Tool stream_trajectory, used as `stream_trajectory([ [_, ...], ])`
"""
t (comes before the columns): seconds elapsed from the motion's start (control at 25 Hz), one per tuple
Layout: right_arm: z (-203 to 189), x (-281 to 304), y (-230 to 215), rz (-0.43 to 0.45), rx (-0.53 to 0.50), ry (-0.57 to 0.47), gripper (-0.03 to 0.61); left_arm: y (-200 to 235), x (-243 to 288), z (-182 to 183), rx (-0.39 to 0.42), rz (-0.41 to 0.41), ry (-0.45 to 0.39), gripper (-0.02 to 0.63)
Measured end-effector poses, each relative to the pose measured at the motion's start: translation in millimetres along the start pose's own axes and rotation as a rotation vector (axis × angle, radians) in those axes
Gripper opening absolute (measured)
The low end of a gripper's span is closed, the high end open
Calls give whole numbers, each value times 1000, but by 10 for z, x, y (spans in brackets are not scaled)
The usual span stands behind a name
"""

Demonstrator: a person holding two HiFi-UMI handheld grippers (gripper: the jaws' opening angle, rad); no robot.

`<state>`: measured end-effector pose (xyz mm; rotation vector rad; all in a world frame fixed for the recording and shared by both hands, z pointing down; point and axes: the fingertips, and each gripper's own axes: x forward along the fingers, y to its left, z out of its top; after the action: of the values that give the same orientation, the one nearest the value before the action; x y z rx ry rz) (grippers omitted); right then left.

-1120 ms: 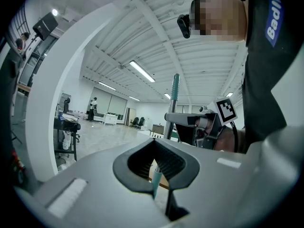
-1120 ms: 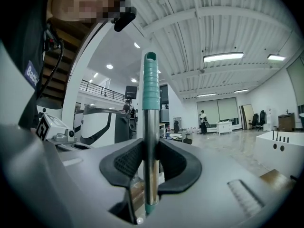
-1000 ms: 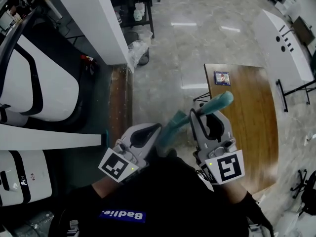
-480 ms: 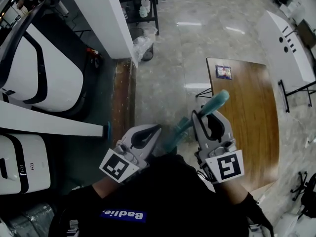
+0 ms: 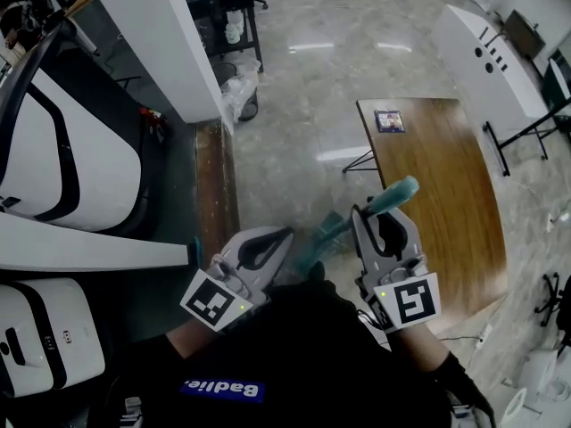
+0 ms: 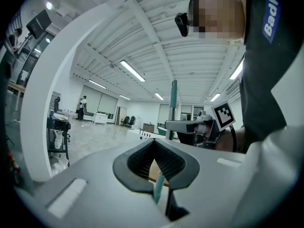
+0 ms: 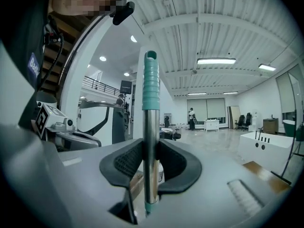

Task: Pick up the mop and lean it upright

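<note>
1. Polished grey floor [image 5: 294,141] fills the room, with a white pillar [image 5: 152,52] at the left. Against a second ago the whole scene has slid a little across the head view, so the person appears to be on the move.
2. Left tool [image 5: 285,234] keeps its place in front of the body, jaws slightly apart and gripping nothing. A teal stretch of pole shows through the gap, farther off.
3. Mop [image 5: 399,192] stands upright in the right tool [image 5: 375,212], whose pads stay clamped on the metal pole just under the teal hand-grip, the same hold as before. No view shows its head.
4. Wooden table [image 5: 446,203] at the right has drifted slightly left in the head view, with nothing touching it.
5. Picking up looks done. This reads as carrying, and a wall or pillar to lean the pole against is not yet reached.
</note>
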<state>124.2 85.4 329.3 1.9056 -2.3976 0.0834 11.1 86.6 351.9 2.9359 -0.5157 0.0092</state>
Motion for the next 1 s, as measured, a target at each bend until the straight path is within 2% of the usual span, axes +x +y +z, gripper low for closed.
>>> stream_trajectory([
  [0.44,-45,-145,331,-230,29,35,107,100,-499,-29,-20,-151,4,20],
  [0.76,-231,-267,534,-331,77,97,107,82,-648,-157,-64,-245,7,20],
  [1.0,-353,-552,506,-404,108,132,107,-99,-589,-179,-77,-318,11,20],
])
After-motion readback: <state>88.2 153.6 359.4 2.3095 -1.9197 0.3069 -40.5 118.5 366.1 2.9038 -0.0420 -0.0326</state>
